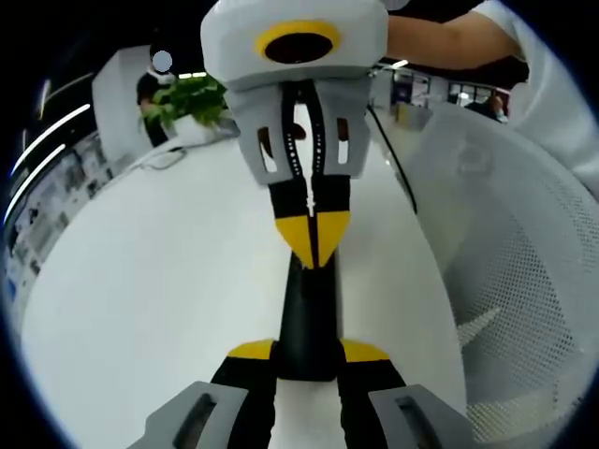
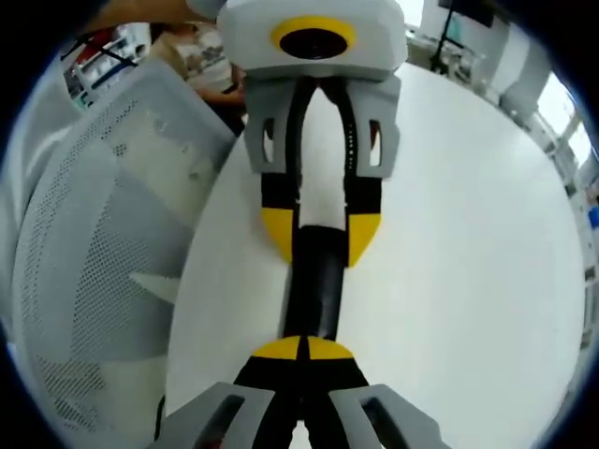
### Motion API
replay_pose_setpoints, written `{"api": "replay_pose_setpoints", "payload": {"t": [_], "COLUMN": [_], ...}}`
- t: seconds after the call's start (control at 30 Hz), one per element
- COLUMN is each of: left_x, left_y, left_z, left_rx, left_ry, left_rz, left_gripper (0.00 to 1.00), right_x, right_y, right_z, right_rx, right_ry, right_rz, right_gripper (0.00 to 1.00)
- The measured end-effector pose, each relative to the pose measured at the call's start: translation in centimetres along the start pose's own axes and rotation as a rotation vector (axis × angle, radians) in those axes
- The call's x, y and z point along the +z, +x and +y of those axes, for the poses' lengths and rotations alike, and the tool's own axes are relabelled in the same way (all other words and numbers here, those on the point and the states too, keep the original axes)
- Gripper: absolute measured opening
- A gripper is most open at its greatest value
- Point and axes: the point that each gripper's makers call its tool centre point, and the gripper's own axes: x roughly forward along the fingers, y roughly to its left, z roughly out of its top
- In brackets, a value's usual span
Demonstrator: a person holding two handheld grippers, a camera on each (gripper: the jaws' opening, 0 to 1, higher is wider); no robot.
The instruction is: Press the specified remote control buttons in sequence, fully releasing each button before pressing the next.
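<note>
Remote (image 1: pixel 307 313) lying on the table (image 1: pixel 140 281) between both grippers, mesh chair (image 1: pixel 524 271) sitting beside the table, plant (image 1: pixel 192 101) standing at the far edge.

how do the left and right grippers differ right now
Jaws: the left gripper has its jaws apart, one on each side of the black remote, gripping it; the right gripper has its jaws closed, tips together.
Contact: the left gripper grips the remote by its sides at one end; the right gripper's joined tips meet the other end.
Shared: both have yellow tips and face each other over the white table.
</note>
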Motion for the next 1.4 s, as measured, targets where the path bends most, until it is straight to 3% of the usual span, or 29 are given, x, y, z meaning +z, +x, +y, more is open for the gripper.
{"api": "replay_pose_setpoints", "payload": {"t": [1.1, 1.4], "left_x": [0.1, 0.0], "left_y": [0.0, 0.0], "left_z": [0.0, -0.1], "left_rx": [0.005, 0.003], "left_ry": [0.011, 0.014], "left_rz": [0.014, 0.020], "left_gripper": [0.23, 0.23], "right_x": [0.0, 0.7], "right_y": [-0.1, -1.1], "right_z": [-0.1, 0.1], "right_rx": [-0.023, -0.053], "right_ry": [0.046, 0.021], "right_rz": [-0.054, -0.055], "right_gripper": [0.00, 0.00]}}
